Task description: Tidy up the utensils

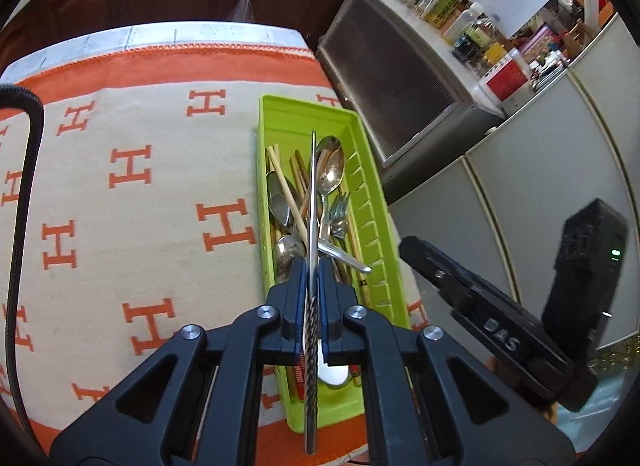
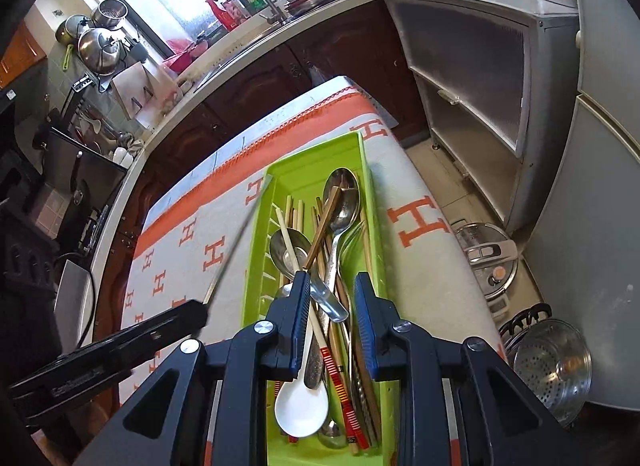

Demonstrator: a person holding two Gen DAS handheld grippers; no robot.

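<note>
Right now my left gripper (image 1: 313,266) tilts steeply down over the green tray (image 1: 304,113), and its jaws are clenched on a thin metal chopstick (image 1: 312,201). That chopstick runs straight along the line of my fingers: its twisted grip end sticks back toward the camera, and its plain tip points away, over the far half of the tray. In the right wrist view it shows as a slim rod (image 2: 236,250) slanting up and to the right from my left gripper (image 2: 200,312), above the cloth beside the tray. My right gripper (image 2: 329,278) also tilts down, over the near half of the tray, with its jaws apart and nothing pressed between the blue pads (image 2: 301,306); utensils lie below the gap. The tray is long and narrow, lying lengthwise away from me on an orange and cream cloth (image 1: 132,201) printed with H shapes, near the cloth's right edge. Inside it lies a loose heap: metal spoons (image 2: 342,193) with bowls toward the far end, a white spoon (image 2: 301,406) with its bowl at the near end, a fork (image 1: 339,209), wooden chopsticks (image 2: 294,209) lying mostly lengthwise, and a pair with red and white striped ends (image 2: 340,386).
</note>
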